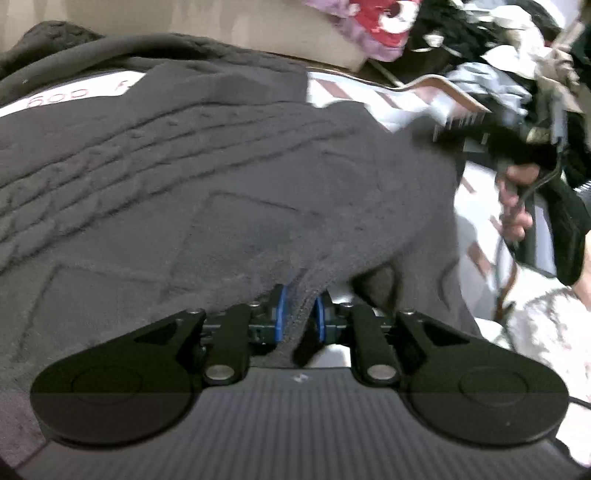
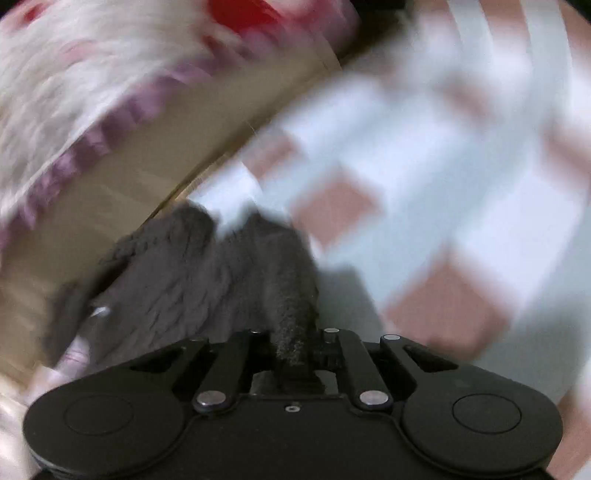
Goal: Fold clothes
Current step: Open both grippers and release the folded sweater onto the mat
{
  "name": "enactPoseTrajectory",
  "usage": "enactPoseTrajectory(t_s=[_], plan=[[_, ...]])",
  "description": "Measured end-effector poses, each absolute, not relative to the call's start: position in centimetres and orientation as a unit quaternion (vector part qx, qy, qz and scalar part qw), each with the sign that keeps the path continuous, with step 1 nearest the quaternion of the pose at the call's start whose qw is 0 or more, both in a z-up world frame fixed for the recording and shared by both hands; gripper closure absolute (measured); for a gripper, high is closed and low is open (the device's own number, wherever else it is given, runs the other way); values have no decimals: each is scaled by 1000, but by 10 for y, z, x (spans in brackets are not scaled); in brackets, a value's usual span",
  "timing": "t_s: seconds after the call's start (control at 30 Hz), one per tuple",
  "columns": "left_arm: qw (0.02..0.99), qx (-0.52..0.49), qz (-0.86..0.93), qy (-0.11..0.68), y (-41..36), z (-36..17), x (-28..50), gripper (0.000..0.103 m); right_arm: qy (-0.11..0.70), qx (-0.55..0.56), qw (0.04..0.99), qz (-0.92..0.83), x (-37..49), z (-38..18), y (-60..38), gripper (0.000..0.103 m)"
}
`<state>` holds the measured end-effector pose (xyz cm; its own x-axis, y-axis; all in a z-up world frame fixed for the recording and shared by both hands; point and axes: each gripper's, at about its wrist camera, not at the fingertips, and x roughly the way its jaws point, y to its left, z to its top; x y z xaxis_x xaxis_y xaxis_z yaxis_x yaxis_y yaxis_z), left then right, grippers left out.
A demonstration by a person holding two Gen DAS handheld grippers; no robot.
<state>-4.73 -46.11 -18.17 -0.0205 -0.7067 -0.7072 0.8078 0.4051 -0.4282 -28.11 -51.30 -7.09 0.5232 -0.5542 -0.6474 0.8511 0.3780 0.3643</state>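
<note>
Currently mid-fold: left gripper and right gripper both clamped on dark grey sweater edge; sweater spread, unfinished.

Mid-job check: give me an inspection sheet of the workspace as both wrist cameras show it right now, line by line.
Surface: white cloth with brown checks, partly covered by the garment.
Job's things: dark grey knit sweater, spread wide, cable pattern up; not yet folded flat.
Clutter: heap of mixed clothes at the far right; pink and red fluffy item on a cardboard box.
Grippers: left gripper shut on a sweater edge; right gripper shut on another sweater edge, view motion-blurred.
Cables: thin dark cable hanging by the person's hand on the right gripper's handle.
Surroundings: beige wall behind the box; the rest is too blurred to tell.
</note>
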Motion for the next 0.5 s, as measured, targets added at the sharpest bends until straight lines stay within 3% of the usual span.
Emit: enactPoseTrajectory(t_s=[0.03,0.13,0.23,0.33,0.47,0.5], plan=[[697,57,-549,458,-460,-179,-51,87,196,282,823,-453,-281,-53,-500,97],[689,75,-551,465,-463,-182,-56,82,266,160,802,-511,-273,-55,-485,97],[684,78,-549,474,-465,-190,-59,75,295,312,756,-494,-283,-86,-530,95],[681,79,-554,472,-467,-187,-60,63,299,362,726,-503,-286,-101,-546,90],[697,77,-538,468,-452,-177,-53,53,326,344,699,-535,-289,-104,-542,42],[704,77,-530,466,-447,-174,-50,52,294,376,695,-538,-304,-100,-541,41]])
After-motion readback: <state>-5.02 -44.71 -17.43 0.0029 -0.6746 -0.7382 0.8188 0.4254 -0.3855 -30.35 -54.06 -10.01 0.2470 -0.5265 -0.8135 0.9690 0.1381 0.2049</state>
